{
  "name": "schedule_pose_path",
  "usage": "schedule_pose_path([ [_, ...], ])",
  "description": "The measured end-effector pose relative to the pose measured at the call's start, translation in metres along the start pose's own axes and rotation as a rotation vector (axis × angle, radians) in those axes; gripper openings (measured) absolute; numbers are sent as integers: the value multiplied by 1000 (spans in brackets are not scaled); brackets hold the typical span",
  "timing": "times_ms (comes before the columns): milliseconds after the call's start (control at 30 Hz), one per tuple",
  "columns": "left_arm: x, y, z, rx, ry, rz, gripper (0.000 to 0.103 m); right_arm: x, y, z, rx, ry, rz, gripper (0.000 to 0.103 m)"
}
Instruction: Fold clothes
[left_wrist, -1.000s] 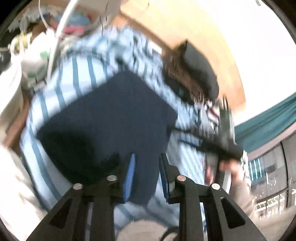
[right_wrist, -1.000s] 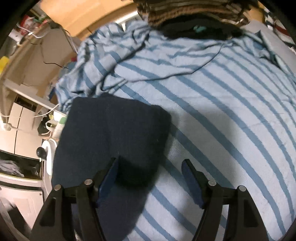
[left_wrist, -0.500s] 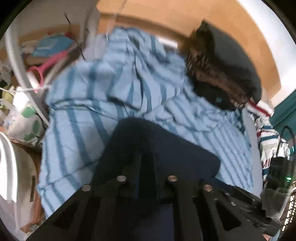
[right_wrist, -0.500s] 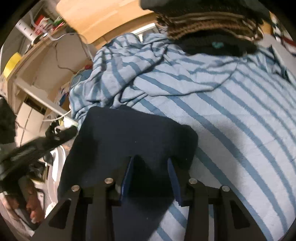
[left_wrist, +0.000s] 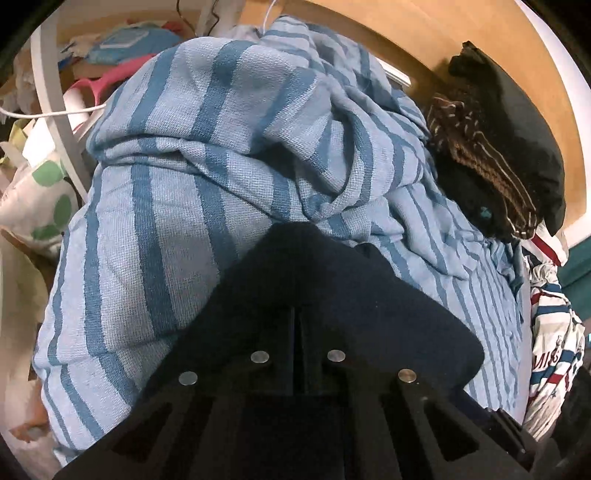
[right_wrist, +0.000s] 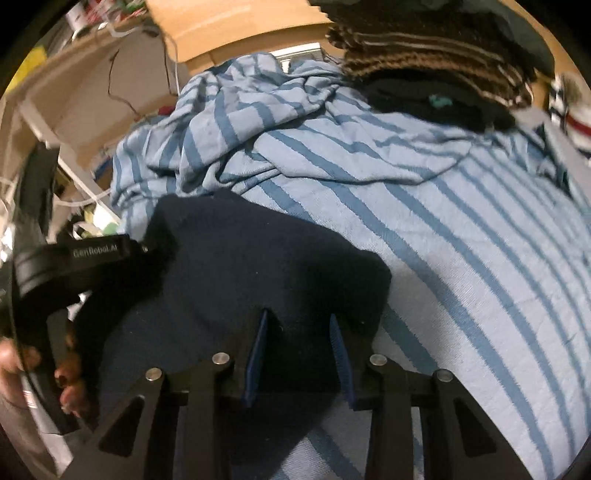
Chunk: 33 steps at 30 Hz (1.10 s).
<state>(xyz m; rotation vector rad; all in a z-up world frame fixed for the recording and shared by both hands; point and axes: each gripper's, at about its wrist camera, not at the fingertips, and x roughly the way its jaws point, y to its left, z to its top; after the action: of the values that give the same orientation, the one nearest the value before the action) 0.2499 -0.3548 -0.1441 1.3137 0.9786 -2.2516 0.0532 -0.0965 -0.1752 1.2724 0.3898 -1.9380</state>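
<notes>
A folded navy garment (left_wrist: 332, 288) lies on a blue-striped blanket (left_wrist: 184, 184). My left gripper (left_wrist: 297, 325) is shut on the garment's near edge, its fingers almost touching, with dark cloth bunched over them. In the right wrist view the same navy garment (right_wrist: 258, 258) fills the middle. The right gripper (right_wrist: 299, 332) is shut on a thick fold of it near its right corner, and the blue pads (right_wrist: 258, 350) press the cloth from both sides. The left gripper's black body (right_wrist: 74, 254) reaches into the garment's left edge, held by a hand (right_wrist: 22, 369).
A stack of folded dark and brown striped clothes (left_wrist: 498, 147) sits at the back right against a wooden headboard (left_wrist: 406, 29). A white, red and blue garment (left_wrist: 554, 332) lies at the right edge. Bags, cables and clutter (left_wrist: 48, 184) crowd the left side beyond the striped blanket (right_wrist: 443, 221).
Both grippers came down onto the navy garment and closed on its near edge. The right one was wide open a second ago. The left swung round from a blurred side view.
</notes>
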Motion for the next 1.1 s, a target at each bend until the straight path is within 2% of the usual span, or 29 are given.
schedule_pose_path([
  [100, -26, 6, -4, -75, 13, -41, 5, -2, 0, -1, -14, 12, -4, 39],
  [167, -49, 5, -17, -41, -25, -24, 5, -5, -5, -1, 10, 20, 25, 40],
  [233, -72, 4, -30, -1, -65, -3, 5, -16, -16, 0, 88, 33, 76, 42],
  [333, -85, 4, -44, 58, -68, 18, 5, -37, -10, -4, 83, 31, 76, 55],
  [433, -91, 8, -53, 84, -57, 54, 5, -62, 25, -8, -90, -19, 121, 58],
  [467, -85, 10, -52, 79, -48, 65, 5, -62, 36, -13, -155, -19, 106, 61],
  [567, -65, 15, -51, 64, -18, 96, 5, -61, 69, -28, -353, -13, 51, 60],
  [633, -57, 19, -51, 51, -9, 96, 5, -44, 75, -32, -392, 32, 5, 58],
  [800, -37, 30, -51, 17, 13, 90, 5, -34, 50, -37, -263, 48, 80, 58],
  [967, -29, 36, -51, -21, 9, 70, 3, -25, 28, -56, -219, 114, 73, 58],
  [1100, -30, 35, -56, -20, -18, 77, 3, -17, 5, -67, -60, 132, 154, 59],
])
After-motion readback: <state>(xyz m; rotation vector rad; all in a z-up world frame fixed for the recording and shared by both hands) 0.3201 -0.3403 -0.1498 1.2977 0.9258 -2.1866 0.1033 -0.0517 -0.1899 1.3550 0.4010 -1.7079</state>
